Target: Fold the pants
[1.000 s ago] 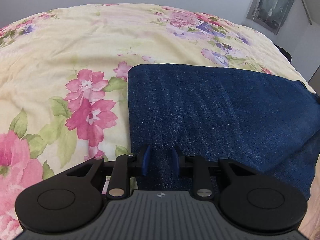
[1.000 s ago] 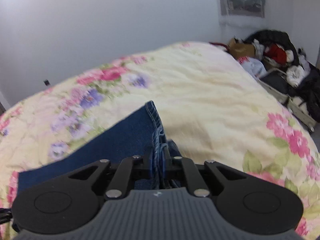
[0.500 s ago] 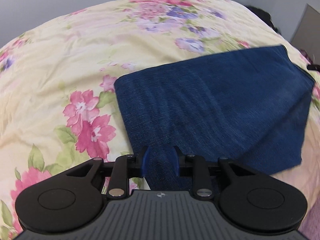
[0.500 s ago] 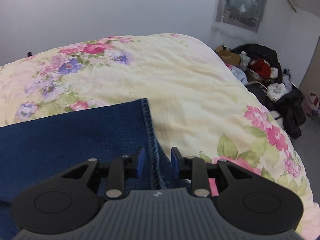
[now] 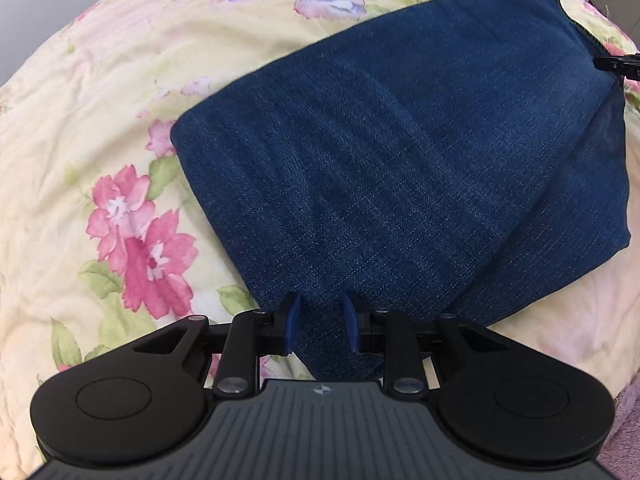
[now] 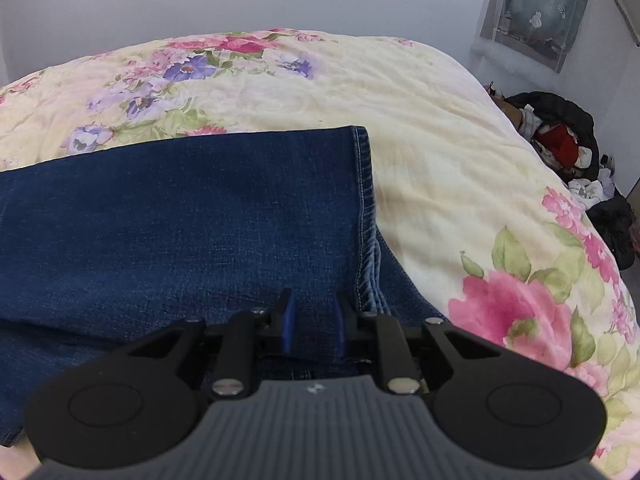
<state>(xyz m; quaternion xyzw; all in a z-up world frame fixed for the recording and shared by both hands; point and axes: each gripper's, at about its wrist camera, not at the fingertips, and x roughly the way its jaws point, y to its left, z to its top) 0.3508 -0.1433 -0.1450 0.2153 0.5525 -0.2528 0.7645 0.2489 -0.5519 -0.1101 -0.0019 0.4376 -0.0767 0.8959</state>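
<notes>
**Gripper state**
- Left gripper [image 5: 320,322]: the jaws are partly closed and clamp a thick folded corner of the pants [image 5: 400,160]. Denim fills the gap between the blue pads [image 5: 289,322] and runs back under the gripper body.
- Right gripper [image 6: 314,320]: the jaws stand partly open and have just been closing. Flat denim lies between and below the pads. No pinch on the cloth is visible, so the cloth reads as released.

**Position of the pants**
- The pants lie on a floral quilt [image 5: 80,120] that covers the bed.
- In the left wrist view the folded panel runs from the fingers up and to the right. Its near corner is in the jaws.
- In the right wrist view the denim spreads from the fingers to the left edge. The leg hem [image 6: 366,220] lies just right of the right-hand pad.
- The tip of the right gripper shows at the far right end of the panel in the left wrist view.

**Appearance of the pants**
- Dark blue denim, folded into a broad, mostly flat panel of several layers.
- The layers are offset: lower layers stick out along the near and right sides.
- The hem carries light double stitching, with paler, worn denim edges stacked just beneath it.
</notes>
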